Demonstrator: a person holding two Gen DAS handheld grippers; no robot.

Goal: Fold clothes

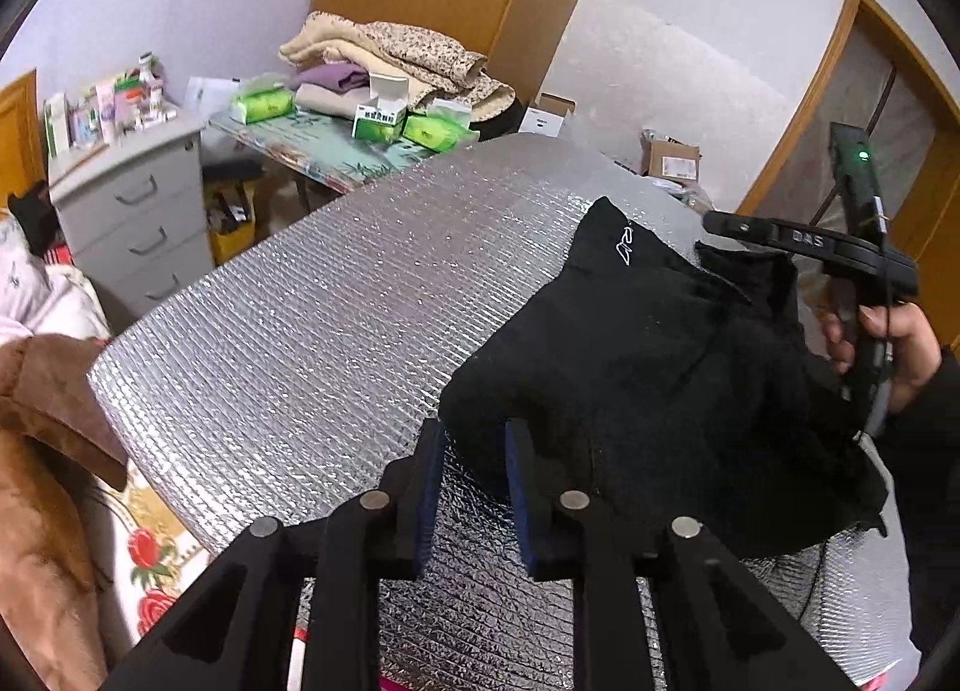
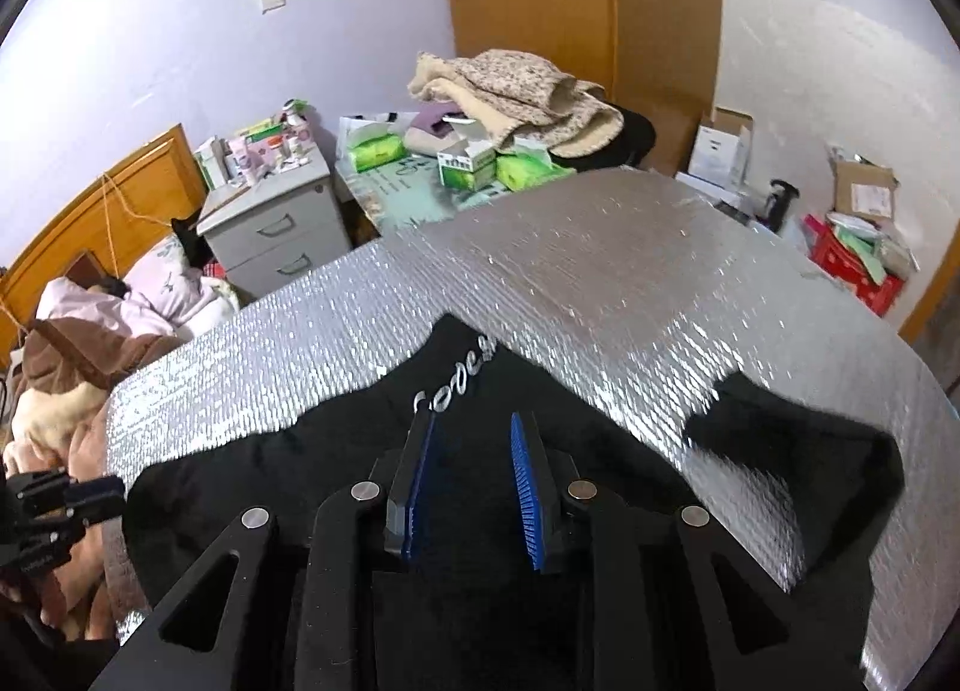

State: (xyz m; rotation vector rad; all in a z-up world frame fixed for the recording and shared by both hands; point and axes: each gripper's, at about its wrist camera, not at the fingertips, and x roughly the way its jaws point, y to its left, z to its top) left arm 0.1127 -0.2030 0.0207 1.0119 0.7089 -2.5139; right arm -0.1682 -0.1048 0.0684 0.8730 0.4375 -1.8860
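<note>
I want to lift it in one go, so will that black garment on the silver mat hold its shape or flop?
Probably floppy: the black garment already lies in bunched folds. It looks light and thin, so it should sag from one pinch. The silver mat looks smooth, so it may slide.

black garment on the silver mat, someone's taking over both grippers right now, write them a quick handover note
Left gripper: open, empty, fingers at the near left edge of the black garment.
Right gripper: open, empty, over the garment's middle.
Garment: bunched and rumpled on the silver mat, white lettering up, one part trailing off to the right.
Done: no neat fold visible.
Left: spread it flat, then fold.
</note>
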